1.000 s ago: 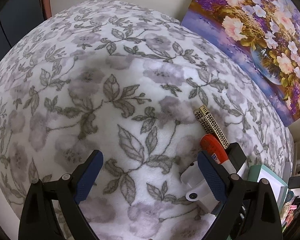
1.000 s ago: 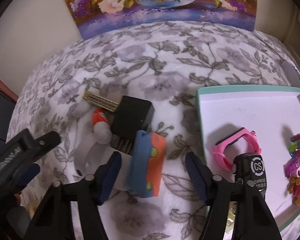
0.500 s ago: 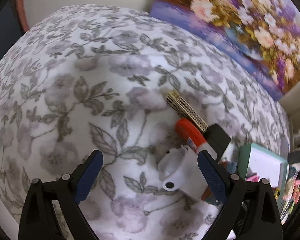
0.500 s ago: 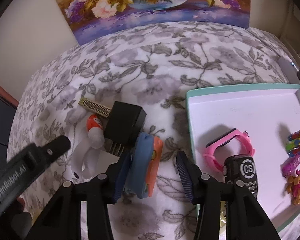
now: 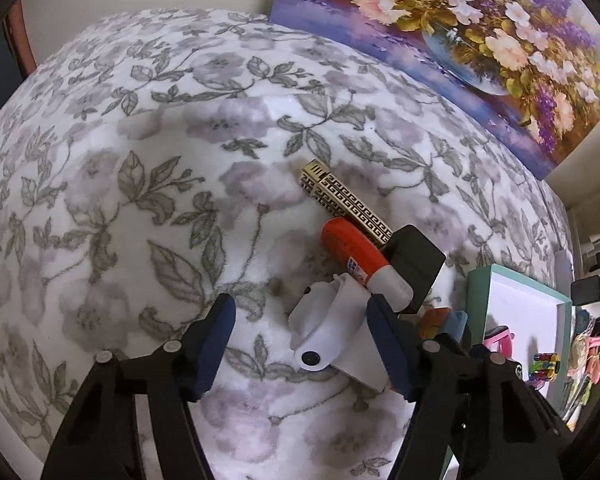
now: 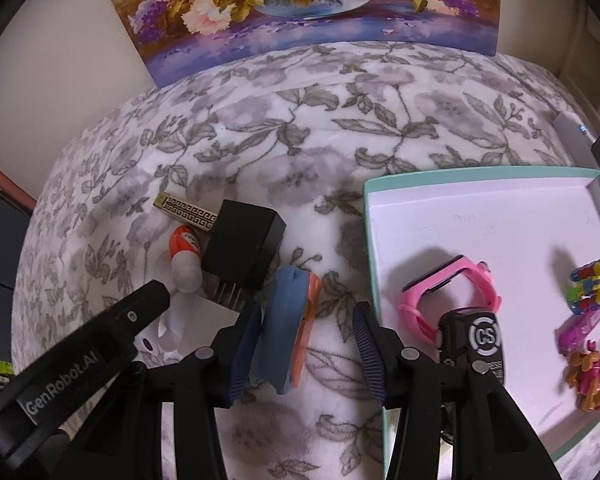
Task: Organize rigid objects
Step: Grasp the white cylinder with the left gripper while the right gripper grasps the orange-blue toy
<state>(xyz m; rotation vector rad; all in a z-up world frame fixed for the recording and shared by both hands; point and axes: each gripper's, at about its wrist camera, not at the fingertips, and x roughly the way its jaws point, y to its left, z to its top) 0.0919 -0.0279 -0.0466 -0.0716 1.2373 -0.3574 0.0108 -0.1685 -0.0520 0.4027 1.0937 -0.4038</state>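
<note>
Left wrist view: left gripper (image 5: 300, 308) angled down over floral blanket (image 5: 140, 200), jaws just drawn in yet at middling width, with white plastic piece (image 5: 332, 332) lying between them; right-hand pad against the edge of that piece, left-hand pad clear of it, so not clamped. Beyond the fingertips, in a close cluster: orange-and-white glue stick (image 5: 360, 256), gold patterned bar (image 5: 344, 204) touching it on the far side, black block (image 5: 416, 264) at the end of both. At far right, only a slice of teal-rimmed box (image 5: 476, 300) and a corner of blue-and-orange piece (image 5: 444, 320) past the right-hand finger. Flower painting (image 5: 480, 40) against the wall. Right wrist view: right gripper (image 6: 308, 312) angled down beside the box, jaws lately narrowed, the blue-and-orange piece standing on edge between them; blue side against the left-hand pad, a clear gap between orange side and right-hand pad, so not yet gripped. Shown here alone: the full white floor of the box, with pink watch (image 6: 452, 292), black item marked CS (image 6: 476, 340) and small bright toys (image 6: 592, 284) inside it. White plastic piece mostly hidden here behind a black finger of the left gripper at lower left; metal prongs visible on the near side of the black block.
</note>
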